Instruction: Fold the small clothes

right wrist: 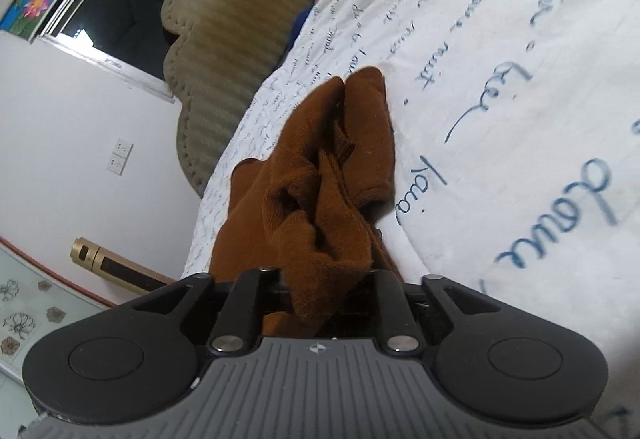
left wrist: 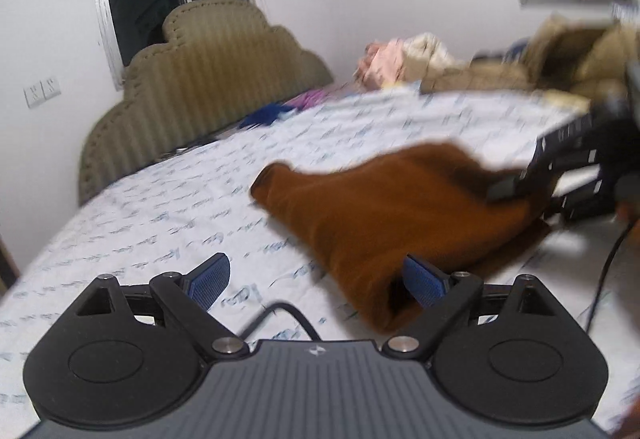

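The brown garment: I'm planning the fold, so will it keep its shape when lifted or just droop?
The brown garment will probably droop: it bunches in soft folds where the right gripper holds it. It looks like a thick knit, so likely not slippery in the pads. The left gripper is open beside one edge; pushed across the bed sheet, it may rumple rather than slide.

The left claw (left wrist: 316,285) stands open over the bed (left wrist: 160,207), its 2 blue pads (left wrist: 210,281) apart, the right pad touching the near edge of a brown garment (left wrist: 380,207). The right claw (left wrist: 516,187) grips the garment's far side. A padded headboard (left wrist: 200,79) stands behind.
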The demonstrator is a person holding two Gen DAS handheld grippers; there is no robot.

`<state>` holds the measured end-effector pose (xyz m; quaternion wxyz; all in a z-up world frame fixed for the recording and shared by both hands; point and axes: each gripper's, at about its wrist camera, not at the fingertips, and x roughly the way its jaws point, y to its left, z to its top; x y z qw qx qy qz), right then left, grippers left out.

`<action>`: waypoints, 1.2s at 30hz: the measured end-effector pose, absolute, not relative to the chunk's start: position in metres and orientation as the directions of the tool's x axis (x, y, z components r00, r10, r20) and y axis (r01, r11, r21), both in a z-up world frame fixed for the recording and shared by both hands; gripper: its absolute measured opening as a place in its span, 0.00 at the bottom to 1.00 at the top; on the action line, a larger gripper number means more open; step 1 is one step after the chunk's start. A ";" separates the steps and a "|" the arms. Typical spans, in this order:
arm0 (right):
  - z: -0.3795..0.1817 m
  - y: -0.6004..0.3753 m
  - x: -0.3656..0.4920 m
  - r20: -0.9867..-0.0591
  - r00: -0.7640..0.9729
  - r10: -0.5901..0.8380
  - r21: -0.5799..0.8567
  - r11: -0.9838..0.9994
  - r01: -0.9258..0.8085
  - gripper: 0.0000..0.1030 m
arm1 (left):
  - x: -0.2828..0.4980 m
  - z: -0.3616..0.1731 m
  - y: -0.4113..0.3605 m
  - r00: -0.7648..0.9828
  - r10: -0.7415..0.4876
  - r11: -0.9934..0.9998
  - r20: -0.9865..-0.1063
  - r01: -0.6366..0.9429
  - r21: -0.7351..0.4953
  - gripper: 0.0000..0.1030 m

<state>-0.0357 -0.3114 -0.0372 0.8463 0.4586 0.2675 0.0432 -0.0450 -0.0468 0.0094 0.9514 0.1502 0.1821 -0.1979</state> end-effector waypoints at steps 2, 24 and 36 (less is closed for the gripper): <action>-0.026 -0.312 -0.046 -0.405 0.865 0.296 0.770 0.621 0.148 0.46 | -0.037 0.023 -0.036 0.832 -0.368 0.887 -0.415 0.448 0.111 0.92; -0.038 -0.314 0.036 -0.410 0.788 0.459 0.745 0.667 -0.001 0.63 | 0.119 -0.054 -0.010 0.398 -0.737 0.649 -0.547 0.188 -0.738 0.48; -0.036 -0.279 0.020 -0.371 0.762 0.532 0.835 0.549 0.023 0.28 | 0.077 -0.007 0.017 0.559 -0.586 0.797 -0.586 0.267 -0.542 0.13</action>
